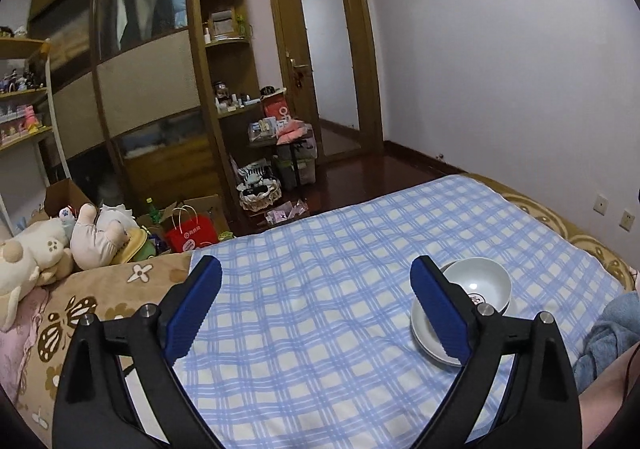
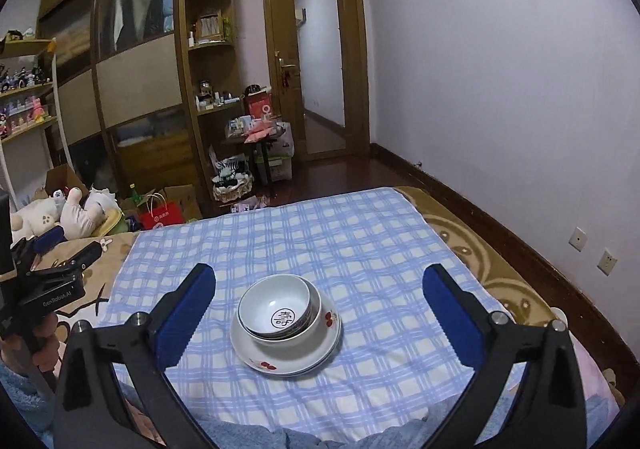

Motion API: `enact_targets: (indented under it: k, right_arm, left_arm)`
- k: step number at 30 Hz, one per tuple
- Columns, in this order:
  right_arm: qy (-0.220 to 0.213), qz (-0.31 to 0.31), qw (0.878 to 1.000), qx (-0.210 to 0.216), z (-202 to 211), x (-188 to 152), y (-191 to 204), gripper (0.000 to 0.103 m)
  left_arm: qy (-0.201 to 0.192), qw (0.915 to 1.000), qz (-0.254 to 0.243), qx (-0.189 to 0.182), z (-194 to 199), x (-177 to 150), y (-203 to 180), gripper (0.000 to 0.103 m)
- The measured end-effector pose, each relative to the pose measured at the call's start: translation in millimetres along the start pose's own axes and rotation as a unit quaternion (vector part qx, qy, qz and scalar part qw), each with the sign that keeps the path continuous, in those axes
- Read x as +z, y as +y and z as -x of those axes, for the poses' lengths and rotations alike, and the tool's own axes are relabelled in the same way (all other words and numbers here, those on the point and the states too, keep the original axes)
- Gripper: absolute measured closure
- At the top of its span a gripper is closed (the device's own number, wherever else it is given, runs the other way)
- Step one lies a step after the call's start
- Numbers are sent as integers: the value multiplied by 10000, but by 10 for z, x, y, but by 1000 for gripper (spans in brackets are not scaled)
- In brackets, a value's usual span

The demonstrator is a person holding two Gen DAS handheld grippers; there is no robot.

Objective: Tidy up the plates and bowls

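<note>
Two white bowls (image 2: pixel 280 309) sit nested on a stack of white plates with red flowers (image 2: pixel 296 361), all on a blue checked cloth (image 2: pixel 360 249) spread over the bed. The upper bowl has a dark round emblem inside. My right gripper (image 2: pixel 320 277) hangs open above and in front of the stack, with nothing touching its blue pads. My left gripper (image 1: pixel 316 265) is open too, over bare cloth to the left of the stack. In the left wrist view the bowls (image 1: pixel 480 281) and plates (image 1: pixel 424 333) are partly hidden behind its right finger.
Plush toys (image 1: pixel 60 245) lie at the bed's left side on a brown patterned blanket (image 1: pixel 80 313). Beyond the bed are a red paper bag (image 1: pixel 188 237), boxes, a wooden wardrobe (image 1: pixel 140 69) and a door (image 1: pixel 328 61). A wall with sockets (image 2: pixel 578 239) runs along the right.
</note>
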State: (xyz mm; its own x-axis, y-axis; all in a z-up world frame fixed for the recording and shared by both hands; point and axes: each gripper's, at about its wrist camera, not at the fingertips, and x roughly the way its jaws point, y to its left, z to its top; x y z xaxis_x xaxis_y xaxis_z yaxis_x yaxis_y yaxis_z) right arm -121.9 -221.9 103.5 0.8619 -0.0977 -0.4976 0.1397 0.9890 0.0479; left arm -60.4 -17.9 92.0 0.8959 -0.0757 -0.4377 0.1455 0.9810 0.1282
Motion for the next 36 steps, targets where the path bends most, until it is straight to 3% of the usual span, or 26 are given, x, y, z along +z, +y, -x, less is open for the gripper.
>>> enact_targets:
  k: [10,23,36]
  right_arm:
    - [-148,69,9996,-245,-134,-162,85,0]
    - [594,-91,9979,-242,-630,-338,74,0]
    - [680,-288,9967,-333,-740,-396,-13,0]
  left_arm:
    - [3,9997,116,-225,-157,-228,30,9]
    - [327,9994,-58,-99,-523,-389,-89,9]
    - [570,9983,-79,-57,-726,-507,-133,9]
